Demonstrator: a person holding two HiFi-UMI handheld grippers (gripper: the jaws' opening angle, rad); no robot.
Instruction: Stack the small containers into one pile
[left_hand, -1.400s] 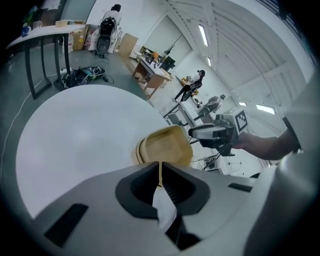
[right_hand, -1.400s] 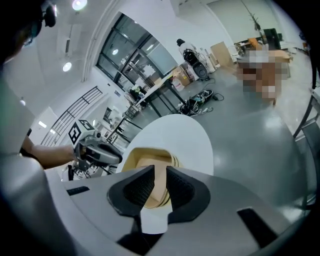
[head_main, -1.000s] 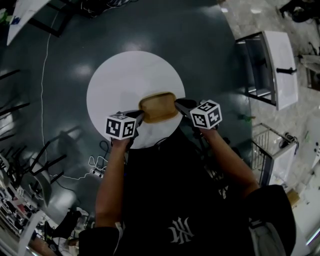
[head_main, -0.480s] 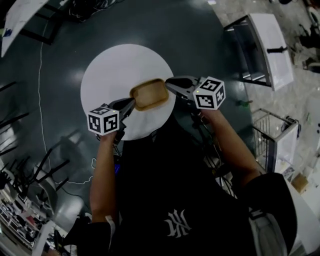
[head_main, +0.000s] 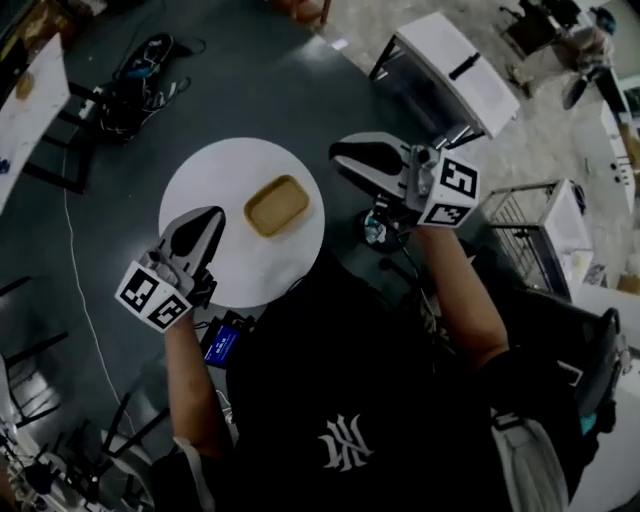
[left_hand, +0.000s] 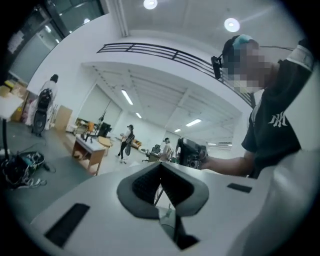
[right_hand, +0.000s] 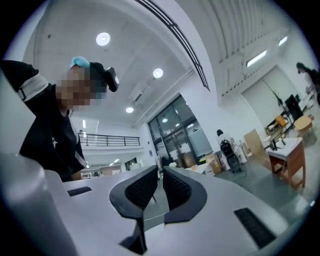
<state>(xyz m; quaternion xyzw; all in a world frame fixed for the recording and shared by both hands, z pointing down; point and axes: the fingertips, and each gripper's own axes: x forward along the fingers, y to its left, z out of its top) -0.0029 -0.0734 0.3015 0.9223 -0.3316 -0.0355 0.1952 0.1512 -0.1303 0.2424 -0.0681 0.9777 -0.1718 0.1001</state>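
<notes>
My left gripper (head_main: 205, 222) hangs over the near-left rim of the round white table (head_main: 215, 185), its square-marked cube (head_main: 155, 296) toward me and its black jaws aimed away across the tabletop; in the left gripper view those jaws have just been closing and now meet at the tips (left_hand: 161, 170), with nothing between them, only a far hall with desks and distant people beyond; my right gripper (head_main: 345, 157) is off the table's right side, over the dark glossy floor (head_main: 100, 200), its own marked cube (head_main: 452, 190) by my hand and its jaws aimed leftward toward the table's far edge; in the right gripper view the ribbed pads stand a thin slit apart (right_hand: 160, 175), and they too are empty; the tan shallow container with rounded corners (head_main: 277, 205) lies flat, hollow side up, on the table a little right of its middle, between my two grippers and touched by neither; its long axis runs on a slant, from near-left to far-right as I look down, so one short end points toward the left gripper's side and the other toward the right gripper's; from above I cannot tell how many containers are nested in it; a white cabinet (head_main: 450, 70) stands well beyond the right gripper.
</notes>
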